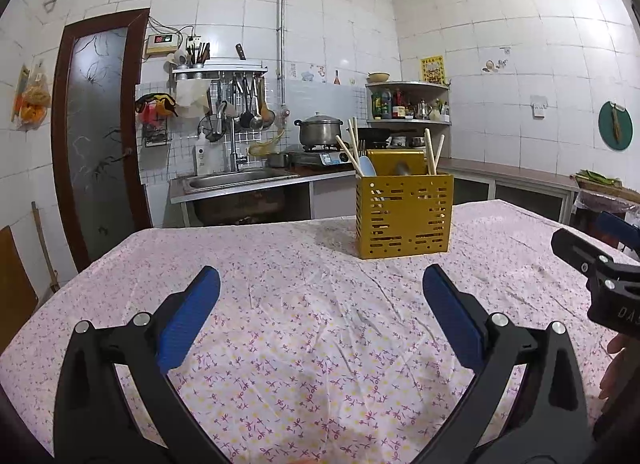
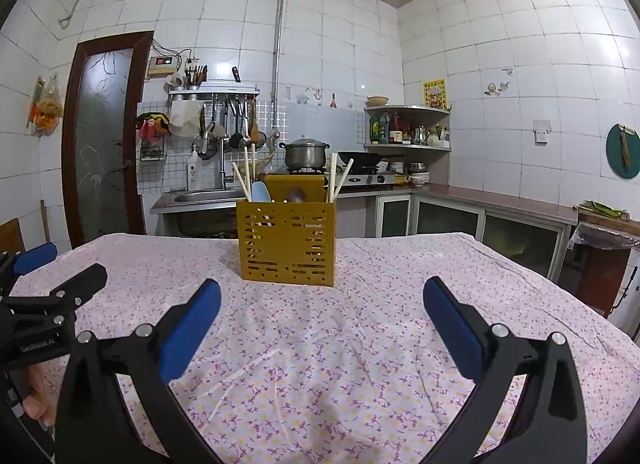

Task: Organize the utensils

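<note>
A yellow perforated utensil holder stands upright on the table with the floral cloth; it also shows in the right wrist view. Wooden chopsticks, a light blue spoon and a metal spoon stick out of it. My left gripper is open and empty, well short of the holder. My right gripper is open and empty, also short of the holder. Each gripper shows at the edge of the other's view: the right one, the left one.
Behind the table are a steel sink, a pot on a stove, a wok and a corner shelf with bottles. A dark door is at the left. A counter runs along the right wall.
</note>
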The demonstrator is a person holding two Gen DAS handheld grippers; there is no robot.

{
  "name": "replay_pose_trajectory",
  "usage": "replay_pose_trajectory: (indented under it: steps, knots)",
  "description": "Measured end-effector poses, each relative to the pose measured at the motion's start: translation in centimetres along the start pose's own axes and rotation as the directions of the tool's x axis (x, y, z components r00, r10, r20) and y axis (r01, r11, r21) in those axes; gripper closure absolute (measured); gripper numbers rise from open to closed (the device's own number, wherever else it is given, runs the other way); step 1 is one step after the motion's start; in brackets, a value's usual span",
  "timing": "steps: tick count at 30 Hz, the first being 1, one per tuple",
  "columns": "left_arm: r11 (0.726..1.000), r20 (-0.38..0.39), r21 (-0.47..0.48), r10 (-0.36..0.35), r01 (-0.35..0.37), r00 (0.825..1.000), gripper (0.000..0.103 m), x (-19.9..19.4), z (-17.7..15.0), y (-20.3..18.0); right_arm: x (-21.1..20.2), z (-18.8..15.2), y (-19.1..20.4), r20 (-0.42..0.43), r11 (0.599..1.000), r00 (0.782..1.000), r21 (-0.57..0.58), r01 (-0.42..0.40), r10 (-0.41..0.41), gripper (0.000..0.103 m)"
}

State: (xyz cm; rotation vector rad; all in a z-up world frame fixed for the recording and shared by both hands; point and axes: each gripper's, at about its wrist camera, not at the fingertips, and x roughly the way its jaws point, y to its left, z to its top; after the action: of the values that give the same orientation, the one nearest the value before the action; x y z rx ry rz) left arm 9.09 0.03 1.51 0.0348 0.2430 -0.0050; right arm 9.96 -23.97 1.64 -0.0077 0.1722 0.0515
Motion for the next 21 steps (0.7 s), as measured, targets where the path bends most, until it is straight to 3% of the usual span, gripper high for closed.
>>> replay_pose_trajectory:
  steps: [21]
  knots:
    - [1.0, 0.022, -0.005, -0.015, 0.016, 1.0, 0.005, -0.45, -0.26, 0.06, 0.25, -0.11, -0.03, -0.014, 1.0, 1.0, -0.013, 0.003, -0.003, 0.004]
